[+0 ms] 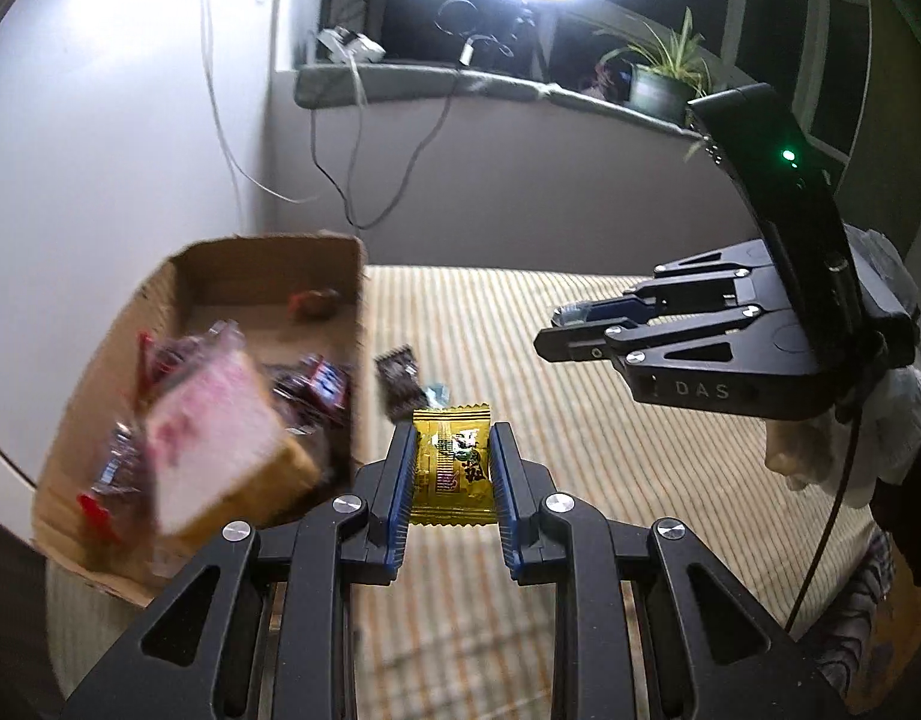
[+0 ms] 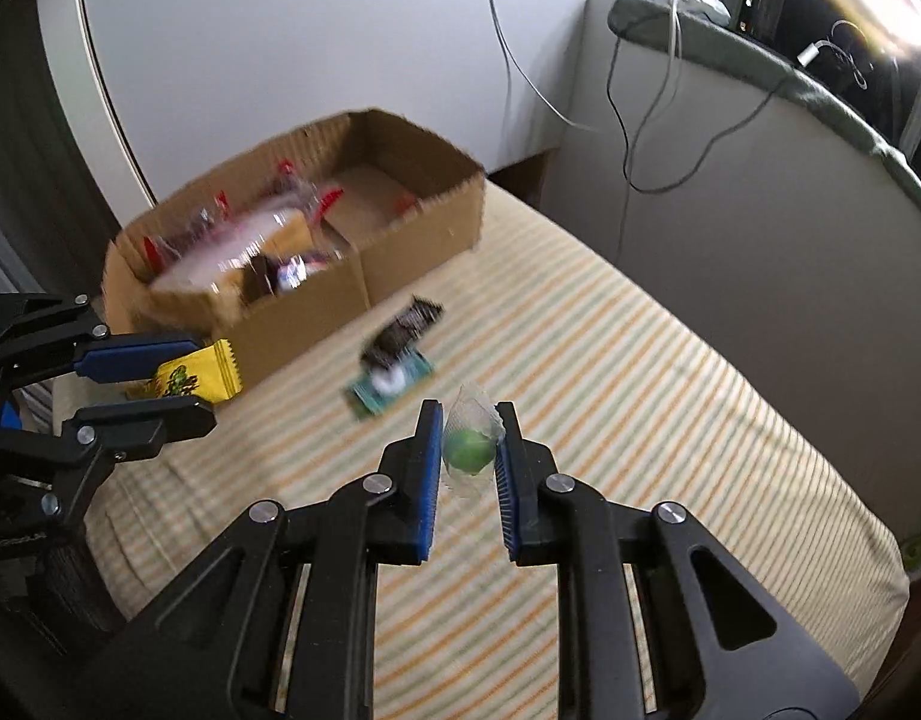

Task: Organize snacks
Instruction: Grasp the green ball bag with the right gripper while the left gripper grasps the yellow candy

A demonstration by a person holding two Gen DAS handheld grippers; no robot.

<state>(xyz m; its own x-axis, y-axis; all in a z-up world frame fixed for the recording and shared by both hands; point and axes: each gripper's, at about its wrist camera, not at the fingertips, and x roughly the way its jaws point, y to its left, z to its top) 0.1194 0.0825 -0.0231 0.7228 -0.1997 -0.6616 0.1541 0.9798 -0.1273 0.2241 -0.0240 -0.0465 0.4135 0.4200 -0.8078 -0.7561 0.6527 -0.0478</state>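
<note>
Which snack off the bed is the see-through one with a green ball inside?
The clear-wrapped green candy, pinched in the right gripper. The left gripper holds a solid yellow packet, and the dark wrapper lies on the striped bed.

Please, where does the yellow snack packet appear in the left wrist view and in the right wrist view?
Left wrist view: the yellow snack packet is at lower centre, clamped in the left gripper.
Right wrist view: the packet is at the left edge, in that gripper.
Shared landmark: the cardboard box next to it.
</note>
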